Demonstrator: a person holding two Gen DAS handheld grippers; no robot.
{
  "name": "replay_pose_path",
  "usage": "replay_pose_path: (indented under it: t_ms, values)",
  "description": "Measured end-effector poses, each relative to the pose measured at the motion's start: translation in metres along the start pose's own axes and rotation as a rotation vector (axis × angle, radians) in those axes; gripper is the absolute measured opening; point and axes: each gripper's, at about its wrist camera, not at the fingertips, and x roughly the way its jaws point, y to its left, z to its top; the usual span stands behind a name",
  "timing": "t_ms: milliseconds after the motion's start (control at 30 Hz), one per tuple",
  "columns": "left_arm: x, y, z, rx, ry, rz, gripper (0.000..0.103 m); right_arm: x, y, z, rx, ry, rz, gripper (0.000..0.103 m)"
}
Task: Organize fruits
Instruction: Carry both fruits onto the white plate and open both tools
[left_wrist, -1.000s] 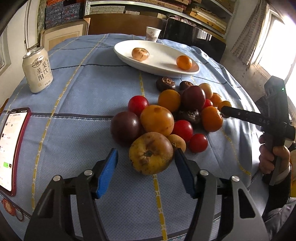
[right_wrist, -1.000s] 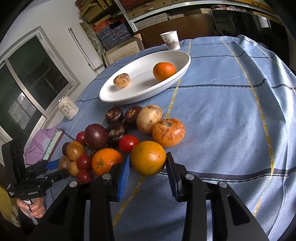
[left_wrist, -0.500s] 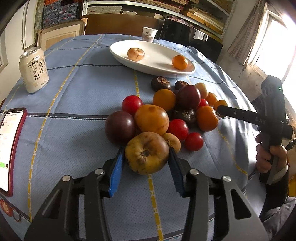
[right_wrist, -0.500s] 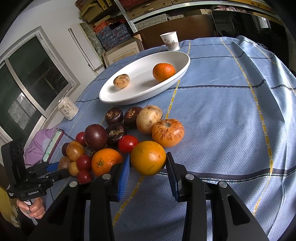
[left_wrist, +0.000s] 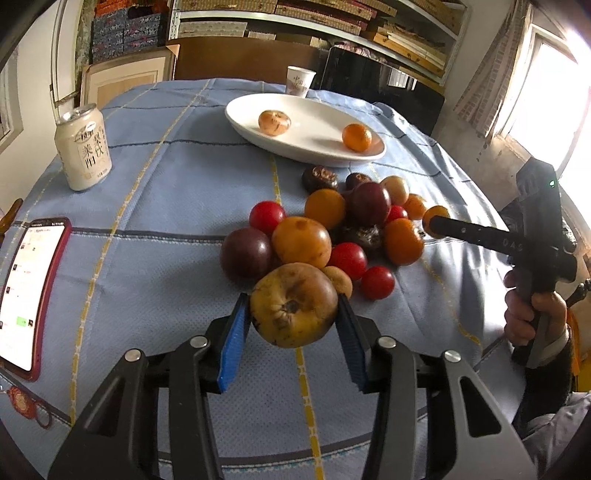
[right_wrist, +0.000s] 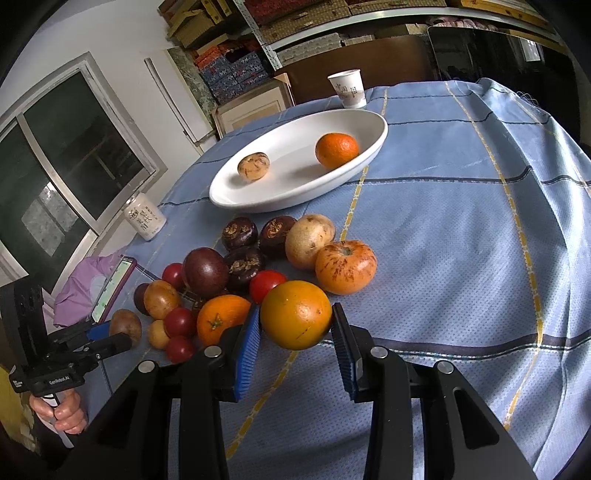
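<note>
My left gripper (left_wrist: 291, 314) is shut on a bruised yellow-brown apple (left_wrist: 293, 304) at the near edge of a pile of fruit (left_wrist: 332, 229) on the blue tablecloth. My right gripper (right_wrist: 295, 328) is shut on an orange (right_wrist: 296, 314) at the pile's other edge; the orange (left_wrist: 436, 220) also shows at its fingertips in the left wrist view. A white oval dish (left_wrist: 306, 142) beyond the pile holds a tan fruit (left_wrist: 274, 122) and a mandarin (left_wrist: 357, 137). The dish (right_wrist: 295, 184) also shows in the right wrist view.
A drink can (left_wrist: 84, 152) stands at the left and a phone in a red case (left_wrist: 31, 291) lies at the left edge. A paper cup (left_wrist: 300, 81) stands behind the dish. Shelves with boxes line the back wall.
My left gripper moved in around the yellow-brown apple and shut its pads on it. My right gripper stayed shut on the orange and hardly moved.
</note>
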Motion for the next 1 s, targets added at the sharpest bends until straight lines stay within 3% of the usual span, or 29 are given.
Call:
replay_pose_path:
  t_ms: [200,500,700,1000]
  values:
    - [-0.022,-0.007,0.032,0.049,-0.053,-0.028,0.046,-0.016,0.015,0.021,-0.062,-0.009,0.015,0.039]
    - [-0.015,-0.033,0.134,0.190,-0.130,0.004,0.046,-0.026,0.039,0.102,-0.142,-0.095,-0.018,0.038]
    - [0.048,-0.037,0.181,0.175,-0.060,-0.005,0.046,0.021,0.035,0.134,-0.125,-0.053,-0.046,0.038]
    - [0.116,-0.019,0.188,0.132,0.048,0.016,0.046,0.075,0.016,0.134,-0.102,0.035,-0.083,0.039]
